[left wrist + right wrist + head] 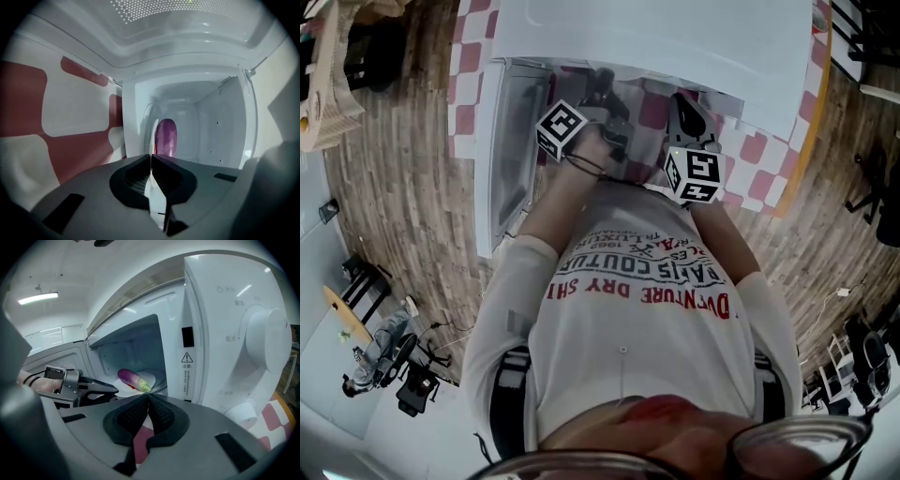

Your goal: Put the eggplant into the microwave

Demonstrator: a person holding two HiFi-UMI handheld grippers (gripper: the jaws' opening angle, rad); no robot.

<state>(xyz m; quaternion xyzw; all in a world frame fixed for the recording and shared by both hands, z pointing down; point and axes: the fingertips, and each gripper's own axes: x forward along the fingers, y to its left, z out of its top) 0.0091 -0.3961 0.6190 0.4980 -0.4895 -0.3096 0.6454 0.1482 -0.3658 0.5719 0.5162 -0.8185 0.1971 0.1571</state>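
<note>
The purple eggplant lies on a white plate inside the open white microwave, its green stem toward the opening. In the left gripper view the eggplant shows end-on, deep in the cavity, well beyond my left gripper. That gripper is shut and holds nothing. In the right gripper view the left gripper hovers at the front left of the opening, apart from the eggplant. My right gripper is outside the microwave, in front of its frame, tips together and empty.
The microwave door stands swung open to the left. The control panel with a large dial is right of the opening. The microwave sits on a red-and-white checked cloth over a table; wood floor lies around it.
</note>
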